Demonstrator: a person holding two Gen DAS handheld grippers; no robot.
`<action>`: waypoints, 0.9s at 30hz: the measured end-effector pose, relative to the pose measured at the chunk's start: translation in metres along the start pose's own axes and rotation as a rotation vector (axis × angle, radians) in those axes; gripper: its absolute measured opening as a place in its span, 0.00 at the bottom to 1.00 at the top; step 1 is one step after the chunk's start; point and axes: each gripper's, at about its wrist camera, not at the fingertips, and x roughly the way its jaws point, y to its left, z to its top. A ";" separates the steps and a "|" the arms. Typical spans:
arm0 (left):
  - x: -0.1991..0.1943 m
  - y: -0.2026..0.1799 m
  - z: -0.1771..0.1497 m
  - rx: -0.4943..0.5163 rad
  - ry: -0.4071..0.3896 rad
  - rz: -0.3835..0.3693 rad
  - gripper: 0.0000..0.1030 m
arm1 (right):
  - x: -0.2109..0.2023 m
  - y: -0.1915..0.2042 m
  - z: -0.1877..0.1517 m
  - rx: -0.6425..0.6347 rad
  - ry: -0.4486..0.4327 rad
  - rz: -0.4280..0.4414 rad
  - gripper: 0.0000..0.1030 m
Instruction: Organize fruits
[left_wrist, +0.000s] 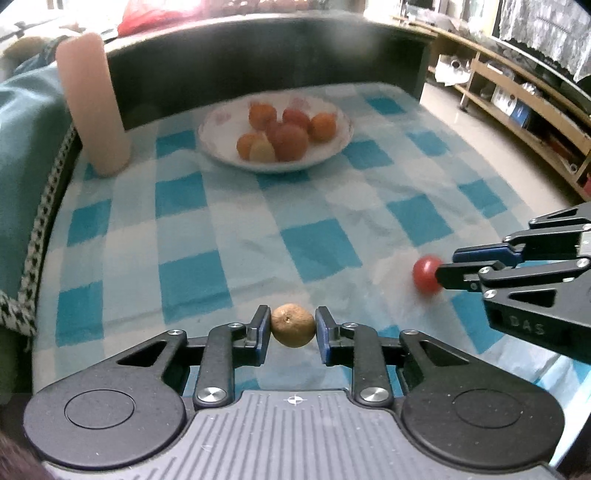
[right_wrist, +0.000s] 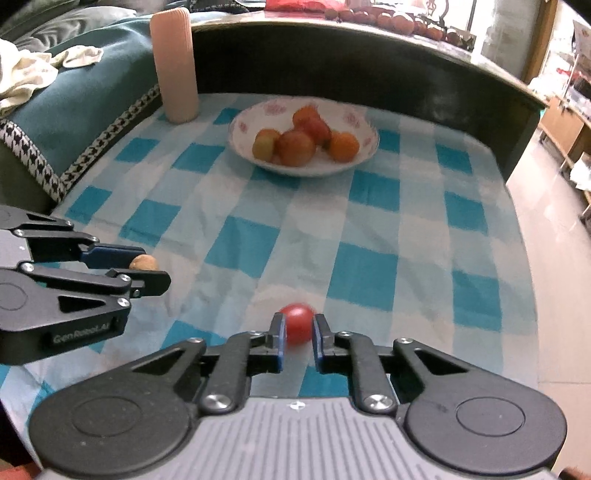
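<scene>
The left gripper fingers clench a brown fruit; the right gripper fingers pinch a tomato; both are round, so either may slip before reaching the bowl.

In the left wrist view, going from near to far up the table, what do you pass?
Left gripper → brown fruit between its fingers → white bowl of fruit → dark wall behind the table.

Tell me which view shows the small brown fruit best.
The left wrist view: the brown fruit sits centred between the left gripper fingers, its whole face visible. The right wrist view shows only a sliver of it behind a finger of that gripper.
</scene>
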 end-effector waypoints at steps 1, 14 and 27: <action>-0.002 0.001 0.003 -0.001 -0.007 0.004 0.32 | -0.001 -0.001 0.004 0.005 -0.004 -0.004 0.30; 0.001 0.012 0.001 -0.037 0.007 -0.029 0.33 | 0.004 -0.008 -0.003 0.041 0.020 0.081 0.45; 0.006 0.007 0.000 -0.012 0.017 -0.045 0.33 | 0.018 -0.003 -0.009 0.060 0.004 0.119 0.46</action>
